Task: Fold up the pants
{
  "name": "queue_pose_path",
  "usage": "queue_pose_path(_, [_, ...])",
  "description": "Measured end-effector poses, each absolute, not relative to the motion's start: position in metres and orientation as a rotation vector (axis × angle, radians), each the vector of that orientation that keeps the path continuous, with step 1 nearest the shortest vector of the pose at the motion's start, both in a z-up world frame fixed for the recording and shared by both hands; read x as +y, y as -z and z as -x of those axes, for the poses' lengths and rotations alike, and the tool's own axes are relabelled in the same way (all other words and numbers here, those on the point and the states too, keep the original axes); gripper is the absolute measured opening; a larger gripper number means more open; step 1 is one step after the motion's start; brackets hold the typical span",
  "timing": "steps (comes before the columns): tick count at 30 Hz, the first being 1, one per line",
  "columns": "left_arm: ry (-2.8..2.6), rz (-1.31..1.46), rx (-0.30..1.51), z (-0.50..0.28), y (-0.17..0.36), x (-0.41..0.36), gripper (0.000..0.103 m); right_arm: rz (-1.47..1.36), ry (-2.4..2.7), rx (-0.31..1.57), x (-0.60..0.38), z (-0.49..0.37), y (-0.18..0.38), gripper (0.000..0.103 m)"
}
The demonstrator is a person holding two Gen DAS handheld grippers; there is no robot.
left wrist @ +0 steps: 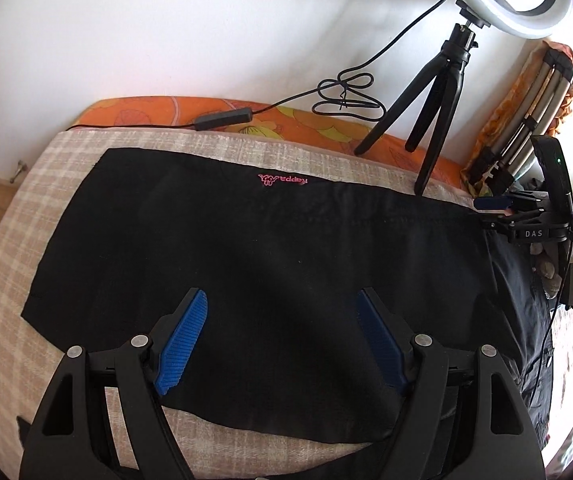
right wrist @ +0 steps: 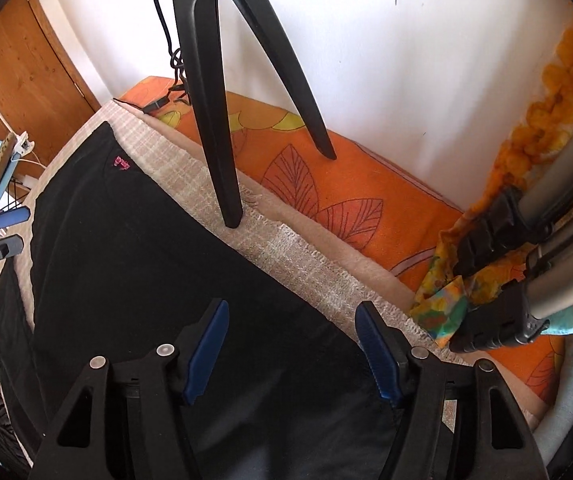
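The left wrist view looks forward between its own fingers [left wrist: 202, 340] from close above the near edge of the pants [left wrist: 246, 260], facing the wall [left wrist: 166, 40] across the bed [left wrist: 10, 220]. The tripod [left wrist: 426, 112] stands at upper right of the frame, and the right gripper [left wrist: 486, 203] shows at the right edge.

The right wrist view sits close over the pants [right wrist: 146, 260] at their other end, facing the same wall [right wrist: 386, 60] at a slant. The tripod [right wrist: 210, 120] fills the upper middle, very near. The left gripper [right wrist: 12, 230] shows at the left edge.

Both views share the pants, the pink logo [left wrist: 284, 179] [right wrist: 121, 163], the tripod and the orange sheet [left wrist: 166, 110] [right wrist: 326, 184].
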State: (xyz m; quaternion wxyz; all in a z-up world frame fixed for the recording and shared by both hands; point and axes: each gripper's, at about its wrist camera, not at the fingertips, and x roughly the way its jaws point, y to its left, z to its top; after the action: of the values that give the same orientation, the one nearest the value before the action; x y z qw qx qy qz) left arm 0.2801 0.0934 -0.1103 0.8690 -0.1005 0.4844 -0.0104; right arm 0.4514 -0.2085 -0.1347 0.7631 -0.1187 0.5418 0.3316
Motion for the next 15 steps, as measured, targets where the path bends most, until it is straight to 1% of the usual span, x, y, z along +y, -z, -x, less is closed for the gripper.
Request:
queue_pose_path(6, [-0.012, 0.230, 1.064, -0.294, 0.128, 0.094, 0.077, 0.334, -0.758, 1.173, -0.196, -0.441, 0.146, 0.071])
queue_pose_path(8, [-0.021, 0.260, 1.079, -0.297, 0.131, 0.097, 0.077, 0.359, -0.740, 1.164, -0.192, -0.438, 0.145, 0.069])
queue_pose_path(9, [-0.025, 0.274, 1.080, -0.298, 0.132, 0.099, 0.077, 0.368, -0.730, 1.160, -0.191, -0.436, 0.145, 0.063])
queue_pose_path(10, [-0.030, 0.282, 1.081, -0.299, 0.132, 0.100, 0.077, 0.371, -0.730, 1.151, -0.189, -0.434, 0.144, 0.048])
queue_pose_path(13, [-0.033, 0.292, 1.074, -0.303, 0.128, 0.103, 0.077, 0.357, -0.732, 1.144, -0.187, -0.427, 0.139, 0.022])
queue_pose_path(15, [-0.041, 0.303, 1.067, -0.307, 0.122, 0.106, 0.077, 0.376, -0.735, 1.119, -0.186, -0.417, 0.134, 0.013])
